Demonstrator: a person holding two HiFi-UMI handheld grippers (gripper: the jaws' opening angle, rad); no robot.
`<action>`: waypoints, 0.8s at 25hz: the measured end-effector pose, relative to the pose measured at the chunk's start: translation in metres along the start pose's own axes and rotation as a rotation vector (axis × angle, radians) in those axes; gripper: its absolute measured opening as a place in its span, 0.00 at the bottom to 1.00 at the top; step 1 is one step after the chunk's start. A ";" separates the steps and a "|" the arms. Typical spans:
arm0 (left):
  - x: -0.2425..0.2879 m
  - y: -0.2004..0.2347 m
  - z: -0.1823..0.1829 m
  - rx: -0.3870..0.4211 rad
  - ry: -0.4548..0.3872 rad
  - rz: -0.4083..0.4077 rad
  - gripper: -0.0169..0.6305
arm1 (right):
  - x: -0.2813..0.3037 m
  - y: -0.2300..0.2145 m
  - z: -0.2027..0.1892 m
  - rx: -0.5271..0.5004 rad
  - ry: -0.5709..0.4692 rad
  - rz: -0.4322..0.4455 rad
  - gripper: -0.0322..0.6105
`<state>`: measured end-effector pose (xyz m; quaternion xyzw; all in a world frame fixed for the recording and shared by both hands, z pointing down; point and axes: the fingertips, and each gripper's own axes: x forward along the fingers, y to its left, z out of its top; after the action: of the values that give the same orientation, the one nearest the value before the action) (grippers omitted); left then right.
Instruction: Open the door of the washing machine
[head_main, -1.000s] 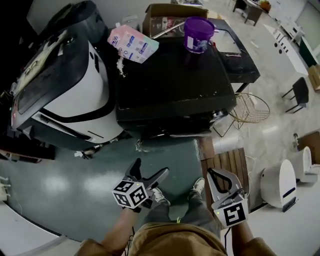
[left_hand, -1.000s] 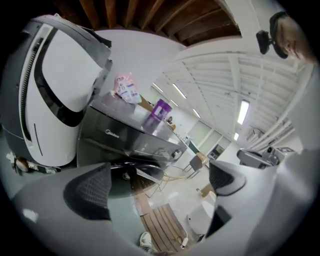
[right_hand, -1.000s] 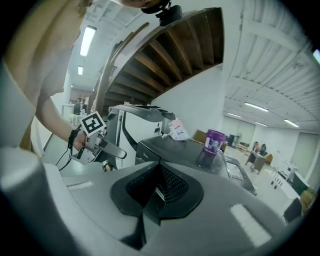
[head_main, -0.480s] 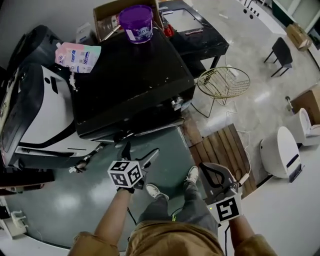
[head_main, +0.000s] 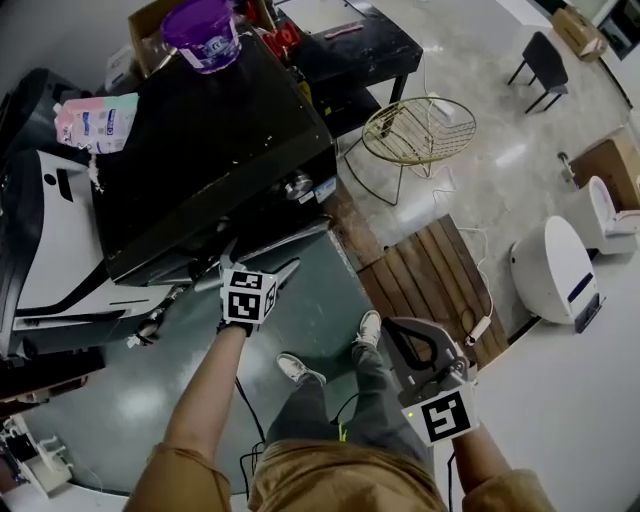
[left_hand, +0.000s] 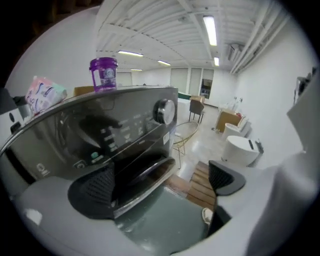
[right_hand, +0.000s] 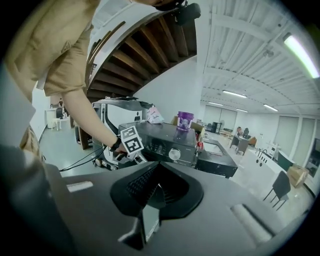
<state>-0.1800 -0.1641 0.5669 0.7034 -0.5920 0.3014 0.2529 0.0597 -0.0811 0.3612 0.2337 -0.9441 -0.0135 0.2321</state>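
The black washing machine (head_main: 215, 140) stands at the upper left of the head view, with a round knob (head_main: 298, 186) on its front panel. My left gripper (head_main: 255, 266) is open, close up against the machine's lower front. In the left gripper view the door (left_hand: 145, 171) lies between and just beyond the two pads (left_hand: 92, 192), and none of the views shows a pad touching it. My right gripper (head_main: 418, 345) hangs back by my right leg, shut and holding nothing. The right gripper view shows the machine (right_hand: 160, 135) ahead, beyond the shut right gripper (right_hand: 156, 189).
A purple tub (head_main: 203, 30) and a pink pouch (head_main: 95, 120) sit on top of the machine. A white appliance (head_main: 50, 240) stands on its left. A gold wire stool (head_main: 418, 130), a wooden slat mat (head_main: 440, 275) and a white floor unit (head_main: 560, 270) are on the right.
My left arm has stretched forward, carrying the open left gripper from near my legs up to the machine's front. The right gripper has stayed low by my right side, shut.
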 end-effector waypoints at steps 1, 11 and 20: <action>0.010 -0.004 0.001 0.044 0.021 0.000 1.01 | -0.002 -0.004 -0.004 0.006 0.001 -0.003 0.06; 0.098 -0.064 -0.007 0.451 0.287 -0.061 1.00 | -0.012 -0.032 -0.052 0.086 0.028 -0.038 0.06; 0.150 -0.074 -0.020 0.702 0.495 -0.057 0.80 | -0.015 -0.040 -0.071 0.137 0.021 -0.033 0.06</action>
<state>-0.0922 -0.2393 0.6889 0.6694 -0.3553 0.6371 0.1407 0.1200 -0.1047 0.4125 0.2647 -0.9364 0.0498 0.2251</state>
